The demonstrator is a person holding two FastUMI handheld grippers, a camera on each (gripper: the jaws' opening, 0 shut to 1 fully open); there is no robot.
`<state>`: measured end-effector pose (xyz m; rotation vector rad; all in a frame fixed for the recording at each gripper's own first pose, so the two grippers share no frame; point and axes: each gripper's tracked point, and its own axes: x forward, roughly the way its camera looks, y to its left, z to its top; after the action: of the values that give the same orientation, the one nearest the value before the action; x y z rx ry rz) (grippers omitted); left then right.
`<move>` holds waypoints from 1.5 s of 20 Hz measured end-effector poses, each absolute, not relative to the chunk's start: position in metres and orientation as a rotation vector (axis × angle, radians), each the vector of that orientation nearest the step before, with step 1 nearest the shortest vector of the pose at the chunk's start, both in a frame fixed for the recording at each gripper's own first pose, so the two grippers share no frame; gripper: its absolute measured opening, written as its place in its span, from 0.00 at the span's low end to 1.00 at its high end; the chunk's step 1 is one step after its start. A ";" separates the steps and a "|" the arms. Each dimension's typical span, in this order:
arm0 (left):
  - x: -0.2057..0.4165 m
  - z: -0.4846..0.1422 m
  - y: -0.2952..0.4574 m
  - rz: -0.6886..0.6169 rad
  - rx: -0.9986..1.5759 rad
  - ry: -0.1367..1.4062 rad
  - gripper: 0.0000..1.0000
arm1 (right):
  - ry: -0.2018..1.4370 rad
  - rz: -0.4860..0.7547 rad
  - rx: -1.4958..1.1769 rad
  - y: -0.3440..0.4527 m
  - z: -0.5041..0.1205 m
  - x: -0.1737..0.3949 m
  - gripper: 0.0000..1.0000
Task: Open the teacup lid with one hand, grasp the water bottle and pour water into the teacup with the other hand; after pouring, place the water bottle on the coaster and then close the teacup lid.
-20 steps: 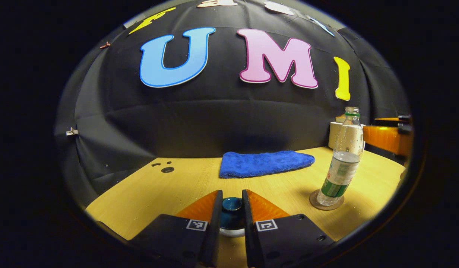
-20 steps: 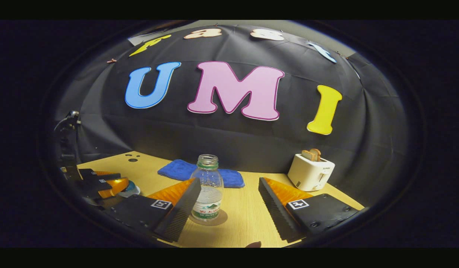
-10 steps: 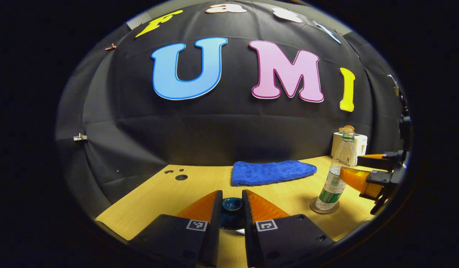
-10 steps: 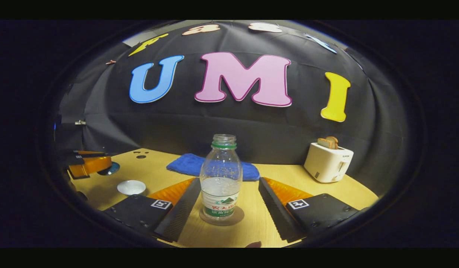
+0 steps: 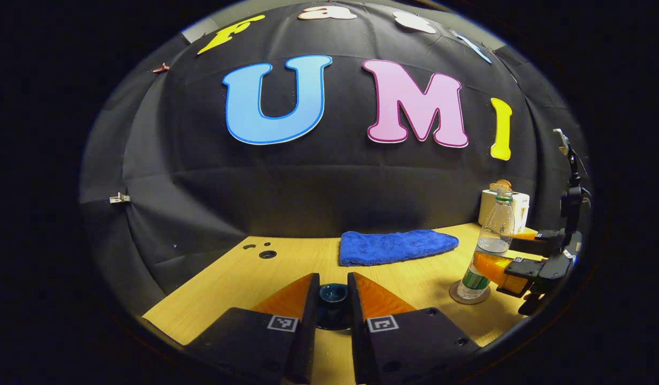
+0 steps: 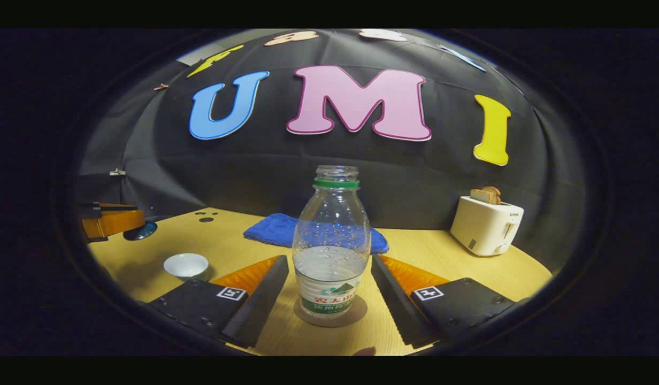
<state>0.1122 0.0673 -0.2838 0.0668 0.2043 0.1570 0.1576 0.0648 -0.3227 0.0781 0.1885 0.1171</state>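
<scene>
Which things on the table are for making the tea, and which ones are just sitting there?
For the job:
- teacup lid, held up in the left gripper
- white teacup, open on the table
- water bottle, no cap, between the right gripper fingers
- coaster under the bottle

Just lying about:
- blue cloth
- toaster with bread in it

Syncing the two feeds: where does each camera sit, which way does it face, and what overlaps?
Left gripper view: rides on the left tongs, above the table, facing the back wall; its fingers clamp the dark blue lid; the right tongs show far right.
Right gripper view: rides on the right tongs, low, facing the wall; its open fingers flank the water bottle on the coaster; white teacup to the left.
Shared: bottle, coaster, blue towel, toaster, lid, table.
</scene>
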 end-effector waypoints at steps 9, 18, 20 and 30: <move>0.101 -0.275 0.081 0.179 0.073 0.195 0.32 | 0.136 0.061 -0.135 0.055 -0.291 0.155 0.75; 0.070 -0.262 0.125 0.263 0.036 0.172 0.32 | 0.037 0.120 -0.889 0.094 -0.277 0.167 0.74; 0.062 -0.264 0.137 0.289 0.040 0.173 0.29 | 0.026 0.147 -0.975 0.108 -0.284 0.168 0.74; 0.038 -0.275 0.160 0.344 0.018 0.187 0.33 | 0.020 0.246 -1.275 0.148 -0.316 0.169 0.74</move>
<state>0.0385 0.1602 -0.2748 0.0185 0.1868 0.3437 0.1692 0.1477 -0.3155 -1.2751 0.0199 0.2457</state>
